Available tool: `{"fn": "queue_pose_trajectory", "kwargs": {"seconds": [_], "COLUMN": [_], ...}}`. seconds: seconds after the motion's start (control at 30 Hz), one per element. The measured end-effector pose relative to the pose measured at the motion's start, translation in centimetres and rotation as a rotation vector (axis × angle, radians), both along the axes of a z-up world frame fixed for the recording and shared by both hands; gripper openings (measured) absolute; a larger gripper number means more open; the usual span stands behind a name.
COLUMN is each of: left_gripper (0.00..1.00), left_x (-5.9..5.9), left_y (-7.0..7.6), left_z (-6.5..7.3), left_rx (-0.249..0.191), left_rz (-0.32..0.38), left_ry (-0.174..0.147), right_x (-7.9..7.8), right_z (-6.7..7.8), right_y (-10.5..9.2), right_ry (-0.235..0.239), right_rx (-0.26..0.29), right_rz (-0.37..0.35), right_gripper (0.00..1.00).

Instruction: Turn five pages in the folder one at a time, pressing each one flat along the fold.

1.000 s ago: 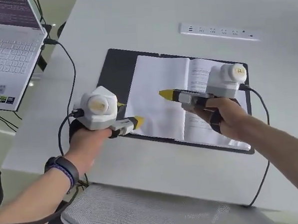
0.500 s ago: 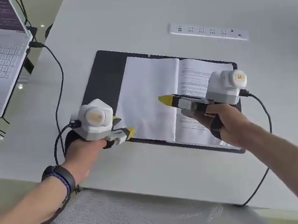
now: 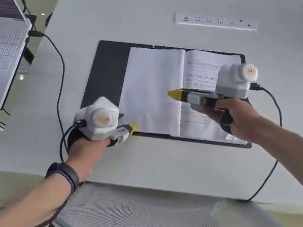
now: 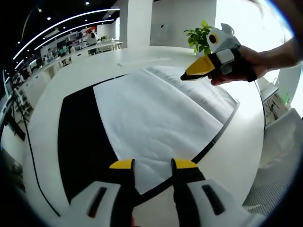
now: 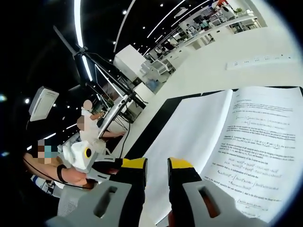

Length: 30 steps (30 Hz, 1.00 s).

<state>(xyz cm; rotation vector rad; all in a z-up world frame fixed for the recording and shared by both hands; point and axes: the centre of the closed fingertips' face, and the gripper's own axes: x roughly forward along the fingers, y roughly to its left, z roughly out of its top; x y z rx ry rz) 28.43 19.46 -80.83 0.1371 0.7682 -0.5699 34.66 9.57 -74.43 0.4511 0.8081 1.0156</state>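
We see our left gripper (image 3: 131,128) with its jaws a little apart and empty; the open black folder (image 3: 106,70) with white paper pages lies just ahead of it. Our right gripper (image 3: 174,94), also narrowly open and empty, is over the fold (image 3: 183,66).

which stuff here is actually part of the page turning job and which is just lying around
Part of the job:
black folder, blank left page, printed right page, left gripper, right gripper

Just lying about:
laptop, power strip, mesh chair, potted plant
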Motion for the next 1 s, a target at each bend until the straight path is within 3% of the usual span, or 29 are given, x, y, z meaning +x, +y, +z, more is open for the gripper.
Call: {"fn": "queue_pose_trajectory", "kwargs": {"seconds": [0.3, 0.5, 0.63, 0.73, 0.83, 1.0], "left_gripper": [0.32, 0.33, 0.34, 0.34, 0.34, 0.34], "left_x": [0.0, 0.0, 0.2, 0.2, 0.1, 0.2], "left_y": [-0.2, -0.2, -0.2, -0.3, -0.4, -0.4], "left_z": [0.1, 0.0, 0.0, 0.0, 0.2, 0.2], "left_rx": [-0.045, -0.049, -0.073, -0.067, -0.068, -0.068], "left_rz": [0.035, 0.036, 0.046, 0.041, 0.043, 0.048], "left_ry": [0.016, 0.021, 0.033, 0.033, 0.036, 0.034], "right_x": [2.6, 4.6, 5.4, 5.7, 7.0, 6.9], "right_z": [-0.5, -1.2, -2.2, -3.0, -4.9, -5.2], "right_y": [-1.0, -1.1, -1.0, -1.0, -1.7, -1.8], "right_ry": [-0.011, -0.004, 0.017, 0.033, 0.046, 0.056], "right_rx": [-0.018, -0.013, -0.01, -0.012, -0.016, -0.016], "right_rz": [-0.01, -0.045, -0.066, -0.072, -0.071, -0.077], "right_gripper": [0.15, 0.14, 0.13, 0.13, 0.12, 0.08]}}
